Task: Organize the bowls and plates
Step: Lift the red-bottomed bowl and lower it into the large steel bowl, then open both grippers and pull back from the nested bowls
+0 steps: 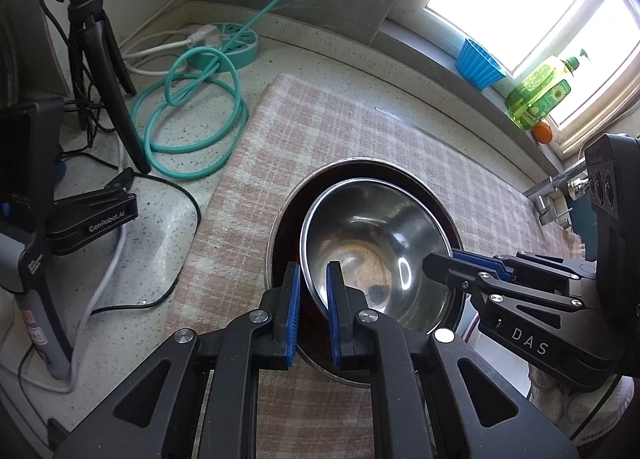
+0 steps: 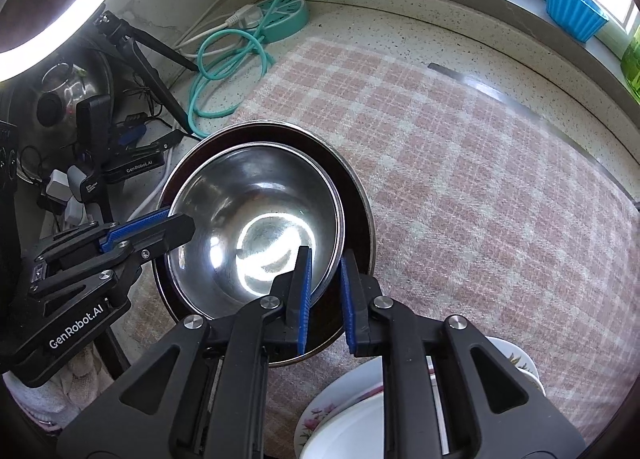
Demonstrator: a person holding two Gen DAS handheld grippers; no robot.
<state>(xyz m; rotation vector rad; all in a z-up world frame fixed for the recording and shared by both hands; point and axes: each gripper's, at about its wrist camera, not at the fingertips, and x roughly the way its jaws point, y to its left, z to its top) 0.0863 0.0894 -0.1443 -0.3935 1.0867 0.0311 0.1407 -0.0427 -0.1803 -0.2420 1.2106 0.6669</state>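
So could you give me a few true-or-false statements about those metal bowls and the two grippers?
1. The smaller steel bowl sits inside a larger bowl. True.
2. The left gripper clamps the smaller bowl's rim. True.
3. The bowls rest on bare counter. False: on a checked cloth.
4. The right gripper hangs far from the bowls. False: it straddles the smaller bowl's rim, its jaws opening.
5. A blue cup stands by the window. True.

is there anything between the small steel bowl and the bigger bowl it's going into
Nothing visible. The small steel bowl already sits tilted inside the bigger bowl, with only dark gap between them. The left gripper is shut on its near rim; the right gripper straddles the opposite rim, its jaws opening.
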